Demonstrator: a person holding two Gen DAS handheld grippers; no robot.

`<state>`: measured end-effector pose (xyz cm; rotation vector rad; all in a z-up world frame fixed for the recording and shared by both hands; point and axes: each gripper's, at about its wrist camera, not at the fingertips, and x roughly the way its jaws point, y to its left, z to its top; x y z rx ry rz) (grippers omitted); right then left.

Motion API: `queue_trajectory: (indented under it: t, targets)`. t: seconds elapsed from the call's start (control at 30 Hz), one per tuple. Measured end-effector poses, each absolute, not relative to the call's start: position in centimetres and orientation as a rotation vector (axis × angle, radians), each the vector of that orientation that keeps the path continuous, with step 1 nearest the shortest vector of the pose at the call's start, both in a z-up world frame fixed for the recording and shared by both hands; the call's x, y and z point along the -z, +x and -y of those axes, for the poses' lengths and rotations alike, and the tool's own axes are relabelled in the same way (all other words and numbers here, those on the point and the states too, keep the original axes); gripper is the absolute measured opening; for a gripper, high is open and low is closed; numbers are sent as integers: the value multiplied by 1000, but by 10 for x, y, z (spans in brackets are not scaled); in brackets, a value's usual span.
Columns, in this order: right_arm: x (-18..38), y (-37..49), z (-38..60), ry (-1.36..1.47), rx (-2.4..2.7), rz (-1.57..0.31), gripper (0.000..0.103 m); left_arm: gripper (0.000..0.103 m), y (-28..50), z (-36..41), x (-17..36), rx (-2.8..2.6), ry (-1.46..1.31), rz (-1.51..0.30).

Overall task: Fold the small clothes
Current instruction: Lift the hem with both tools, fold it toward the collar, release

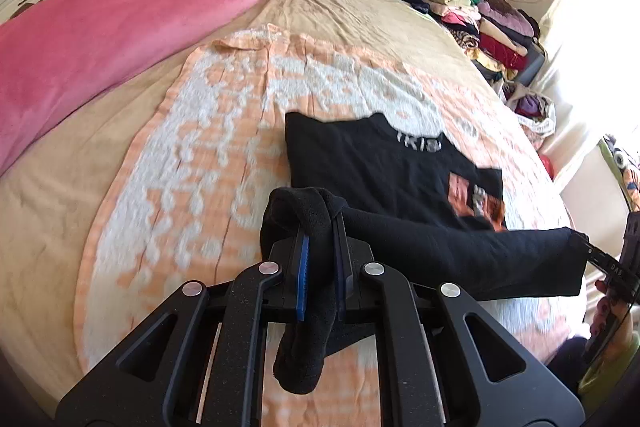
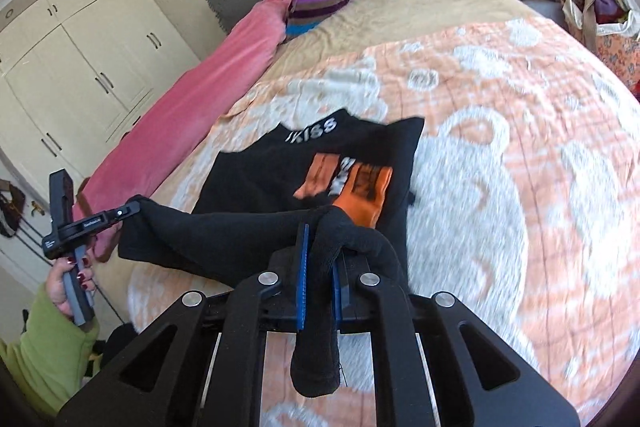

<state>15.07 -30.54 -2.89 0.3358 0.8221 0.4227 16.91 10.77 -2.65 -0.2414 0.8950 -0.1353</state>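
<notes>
Fabric bunches between the pads of my left gripper (image 1: 320,223), which is clamped on one near corner of the black garment (image 1: 372,167); a loose tail of cloth hangs down behind the fingers. From there the lifted hem runs to my right as a taut dark band, its long axis crosswise in front of me, and ends at my right gripper (image 2: 320,239), which is pinched tight on the opposite corner in the same way. In the right wrist view I see my left hand (image 2: 70,275) far out at the other end of that band, so the two grips are well apart with the hem stretched between them.

Beyond the hem, the rest of the garment lies flat on the orange-and-white towel (image 1: 192,147) spread over the bed, collar end pointing away from me, orange print (image 2: 352,187) showing face up. Both grips sit equally near the body of the cloth, so I judge the fold must go straight forward, carrying the held edge over toward the collar with both hands moving together.
</notes>
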Motion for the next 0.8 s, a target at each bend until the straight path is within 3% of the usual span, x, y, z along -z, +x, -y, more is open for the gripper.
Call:
queue_trajectory:
  t: [0.53, 0.73, 0.8]
  targets:
    - [92, 222, 315, 338, -305, -866, 9, 5, 246, -94, 87, 41, -231, -973]
    - [89, 220, 319, 326, -317, -857, 13, 10, 248, -95, 87, 6, -210, -967]
    - [83, 217, 318, 309, -317, -848, 15, 20, 244, -94, 81, -6, -196, -953]
